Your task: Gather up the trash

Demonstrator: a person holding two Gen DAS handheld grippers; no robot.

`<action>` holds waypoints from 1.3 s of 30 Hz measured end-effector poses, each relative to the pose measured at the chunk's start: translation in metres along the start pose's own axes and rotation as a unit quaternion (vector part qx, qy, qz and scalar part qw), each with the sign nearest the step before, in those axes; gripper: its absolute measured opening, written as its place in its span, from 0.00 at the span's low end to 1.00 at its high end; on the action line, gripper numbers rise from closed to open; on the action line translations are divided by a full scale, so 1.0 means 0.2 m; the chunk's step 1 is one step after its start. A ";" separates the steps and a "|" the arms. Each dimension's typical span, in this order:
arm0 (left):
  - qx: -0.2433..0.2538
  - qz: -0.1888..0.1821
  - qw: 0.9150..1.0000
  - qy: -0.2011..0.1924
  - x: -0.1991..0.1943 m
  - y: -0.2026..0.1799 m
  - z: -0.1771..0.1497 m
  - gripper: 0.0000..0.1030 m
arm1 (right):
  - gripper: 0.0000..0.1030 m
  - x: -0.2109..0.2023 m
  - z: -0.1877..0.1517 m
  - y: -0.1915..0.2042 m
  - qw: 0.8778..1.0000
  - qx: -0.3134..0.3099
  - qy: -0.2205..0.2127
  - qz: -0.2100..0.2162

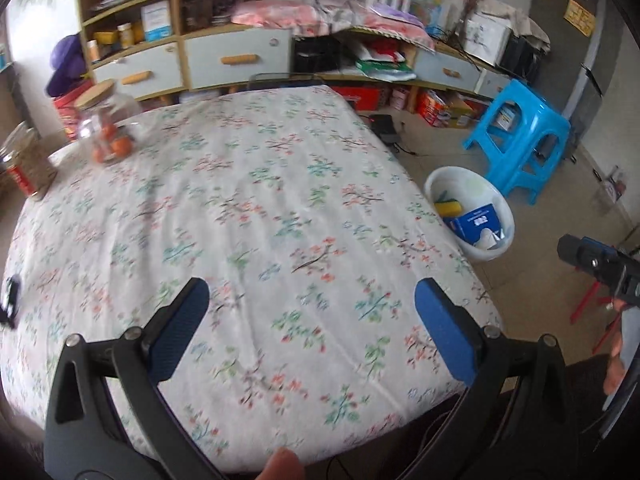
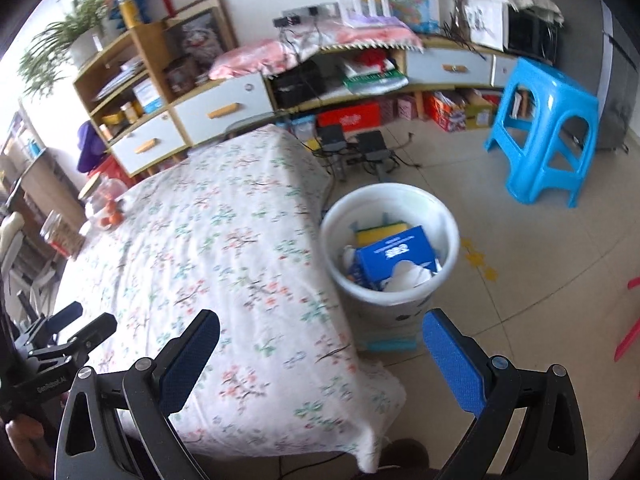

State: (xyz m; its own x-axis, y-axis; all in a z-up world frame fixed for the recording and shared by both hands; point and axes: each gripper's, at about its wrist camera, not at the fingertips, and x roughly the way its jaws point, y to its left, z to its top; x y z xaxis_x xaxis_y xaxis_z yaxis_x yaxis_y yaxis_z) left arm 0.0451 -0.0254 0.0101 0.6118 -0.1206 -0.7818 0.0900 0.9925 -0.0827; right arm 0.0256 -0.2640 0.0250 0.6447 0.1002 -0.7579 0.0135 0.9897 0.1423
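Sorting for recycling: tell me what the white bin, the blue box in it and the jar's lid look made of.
White bin: probably plastic, with smooth, slightly glossy moulded walls and a rolled rim.
Blue box: likely printed cardboard, with flat creased panels, matt, and white tissue or paper at its opening.
Jar lid: looks like wood or bamboo, a pale tan matt disc; blur leaves it uncertain.

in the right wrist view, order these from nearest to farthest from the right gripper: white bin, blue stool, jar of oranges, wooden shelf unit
From the right gripper, jaws open:
1. White bin, on the floor just ahead, beside the table's right edge.
2. Jar of oranges, at the table's far left corner.
3. Blue stool, far right on the floor; close to the jar in range, so that pair is hard to call.
4. Wooden shelf unit, against the back wall, left.
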 end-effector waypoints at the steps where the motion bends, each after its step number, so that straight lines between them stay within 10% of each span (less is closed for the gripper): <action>1: -0.007 0.004 1.000 -0.005 -0.02 0.02 -0.02 0.99 | 0.99 0.00 -0.02 0.02 1.000 -0.005 -0.009 -0.005; 39: -0.040 0.058 0.994 -0.079 -0.15 0.12 -0.17 0.99 | 0.99 0.07 -0.20 0.17 0.995 -0.046 -0.069 -0.052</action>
State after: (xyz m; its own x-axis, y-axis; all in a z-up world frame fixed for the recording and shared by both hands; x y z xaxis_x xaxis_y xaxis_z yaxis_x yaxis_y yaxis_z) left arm 0.0028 0.0019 0.0104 0.7302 -0.0010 -0.6832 -0.0470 0.9975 -0.0518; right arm 0.0045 -0.2256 -0.0056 0.7421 -0.0124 -0.6702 0.0195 0.9998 0.0032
